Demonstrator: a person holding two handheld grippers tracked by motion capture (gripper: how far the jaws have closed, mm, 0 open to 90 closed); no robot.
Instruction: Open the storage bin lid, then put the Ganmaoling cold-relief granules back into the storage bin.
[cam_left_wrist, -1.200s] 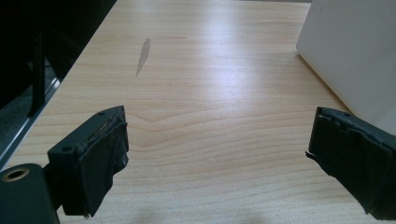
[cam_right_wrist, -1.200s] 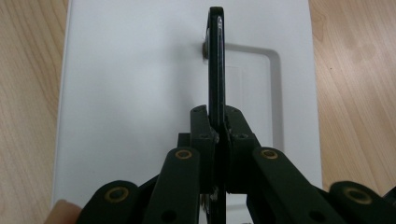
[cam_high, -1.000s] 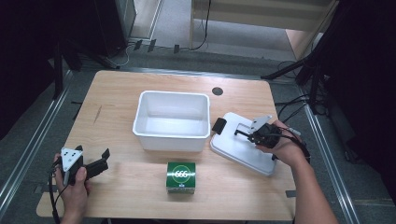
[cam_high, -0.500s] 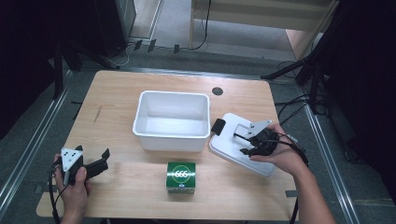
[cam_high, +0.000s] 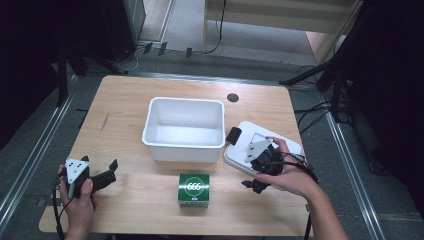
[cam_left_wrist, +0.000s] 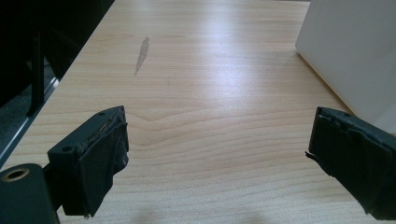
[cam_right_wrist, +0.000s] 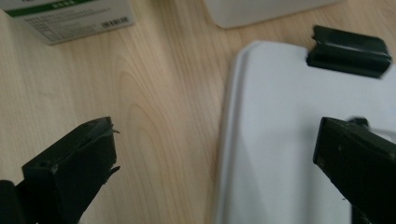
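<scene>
While dark stands and cables ring the pale wooden table (cam_high: 130, 100), the white lid (cam_high: 287, 145) lies flat beneath the right gripper (cam_high: 260, 172), beside the white tub (cam_high: 184, 129). Since a second ago that gripper has drawn back toward the person, its jaws just opening and now released, empty. Left gripper (cam_high: 102, 176) rests open at the near left corner.
</scene>
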